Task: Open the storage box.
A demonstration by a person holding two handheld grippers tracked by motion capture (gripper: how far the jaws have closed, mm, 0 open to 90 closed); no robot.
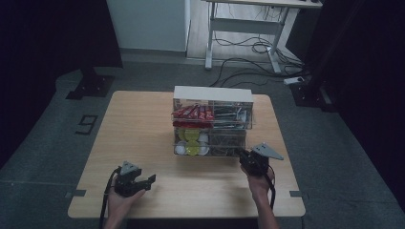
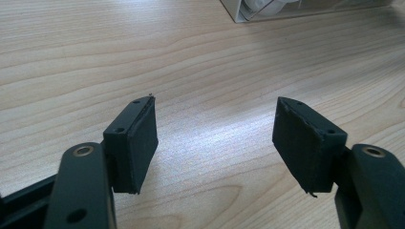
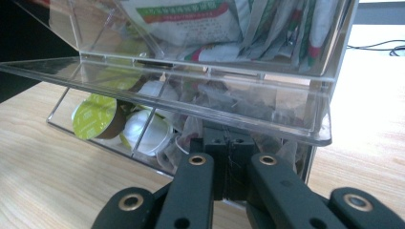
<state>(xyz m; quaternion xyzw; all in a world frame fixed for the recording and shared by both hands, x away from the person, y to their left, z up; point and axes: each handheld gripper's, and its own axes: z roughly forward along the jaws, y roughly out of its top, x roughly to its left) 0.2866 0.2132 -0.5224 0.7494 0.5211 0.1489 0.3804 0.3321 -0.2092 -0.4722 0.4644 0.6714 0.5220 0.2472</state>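
From above, our right gripper [image 1: 249, 160] sits at the clear organizer [image 1: 212, 121], nearer than our left gripper [image 1: 143, 182]. Left gripper view: jaws spread, empty. Right gripper view: jaws shut beneath the raised lid [image 3: 191, 105], organizer straight ahead.

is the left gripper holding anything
No, the left gripper is open over bare table with nothing between its jaws.

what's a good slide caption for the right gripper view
Shut right claw at the lower front of a clear acrylic organizer holding coffee pods and sachets.
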